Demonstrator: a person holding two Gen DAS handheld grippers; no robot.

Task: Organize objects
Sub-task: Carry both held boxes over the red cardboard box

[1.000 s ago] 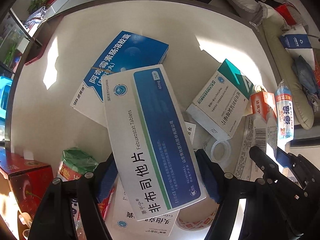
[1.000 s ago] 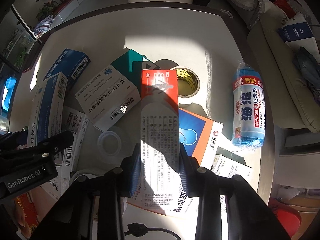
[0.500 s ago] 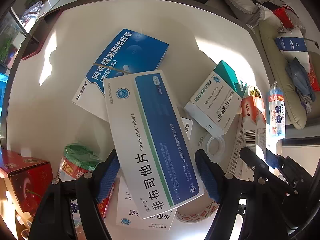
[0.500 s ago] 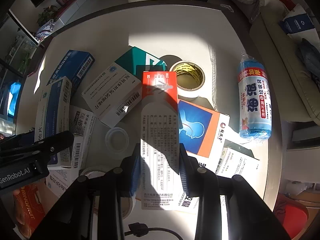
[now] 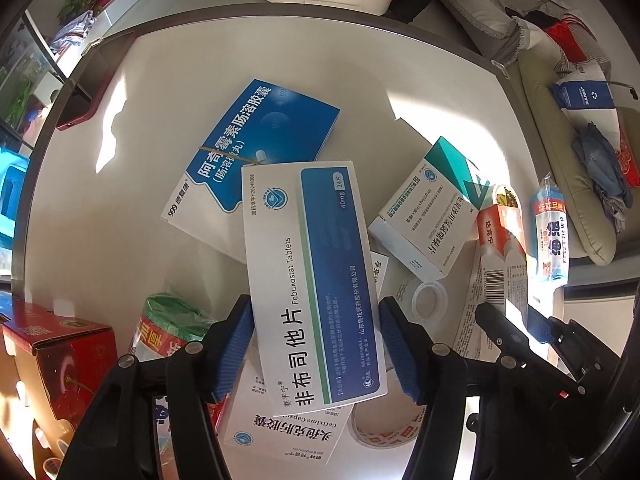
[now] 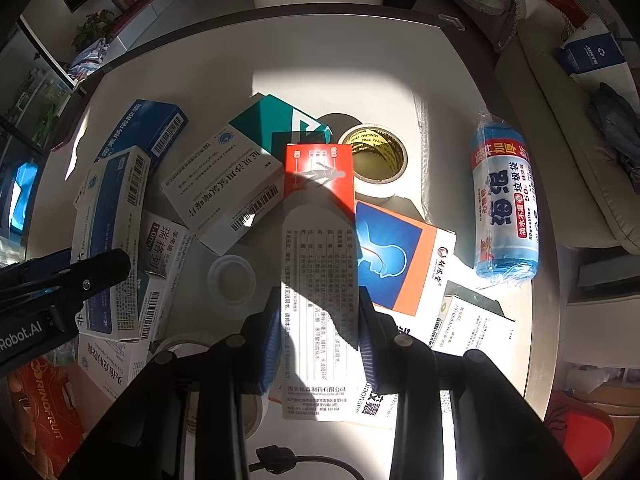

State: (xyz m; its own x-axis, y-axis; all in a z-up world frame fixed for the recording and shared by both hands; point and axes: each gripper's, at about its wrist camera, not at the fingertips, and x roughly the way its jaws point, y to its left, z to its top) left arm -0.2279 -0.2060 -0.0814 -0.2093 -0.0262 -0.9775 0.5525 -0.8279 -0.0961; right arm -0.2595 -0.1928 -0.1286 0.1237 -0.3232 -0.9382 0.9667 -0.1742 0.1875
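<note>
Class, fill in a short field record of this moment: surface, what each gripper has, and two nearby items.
surface: round white table
left gripper: jaws closing around the white-and-blue Febuxostat tablet box
right gripper: shut on the tall red-and-white medicine box
nearby: yellow-printed tape roll; blue roll of rubbish bags
</note>
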